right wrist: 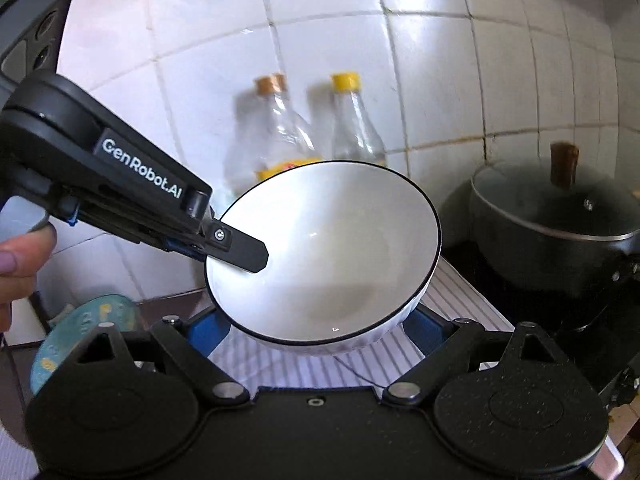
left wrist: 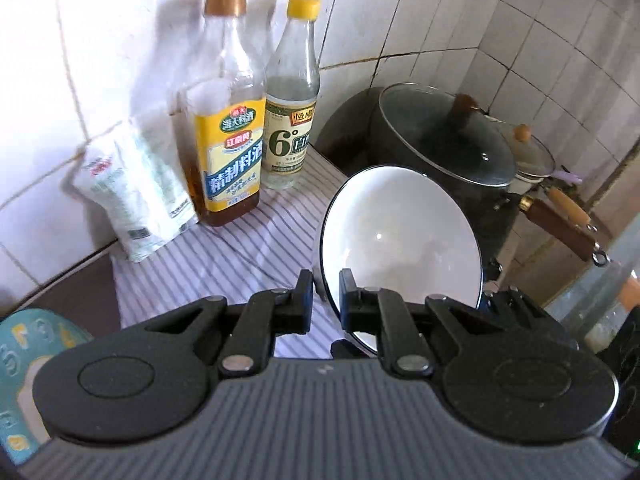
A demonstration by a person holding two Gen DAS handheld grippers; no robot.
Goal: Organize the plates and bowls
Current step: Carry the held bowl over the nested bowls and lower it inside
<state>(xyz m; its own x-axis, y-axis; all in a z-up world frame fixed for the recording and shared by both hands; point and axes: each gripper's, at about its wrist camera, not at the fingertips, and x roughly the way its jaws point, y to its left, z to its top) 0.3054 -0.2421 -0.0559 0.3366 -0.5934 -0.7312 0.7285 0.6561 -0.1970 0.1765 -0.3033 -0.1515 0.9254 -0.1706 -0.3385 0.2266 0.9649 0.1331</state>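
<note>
Bowl (left wrist: 400,236): white, dark-rimmed, pinched at rim by left hand-held gripper (left wrist: 325,300), carried tilted above bench (left wrist: 240,240); right hand-held gripper (right wrist: 316,328) spread wide beneath, likely for support.

bowl (right wrist: 328,256) hides right gripper (right wrist: 320,334) fingers, bottles (right wrist: 276,136) blurred

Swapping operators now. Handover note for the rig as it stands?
Left claw: shut on the rim of the white bowl, holding it tilted in the air above the striped mat.
Right claw: open, its fingers either side of the bowl's base, no grip visible.
Nearby: two bottles at the wall, lidded pot to the right.
Done: bowl picked up.
Left: set it down. No plates or other bowls in view.
</note>
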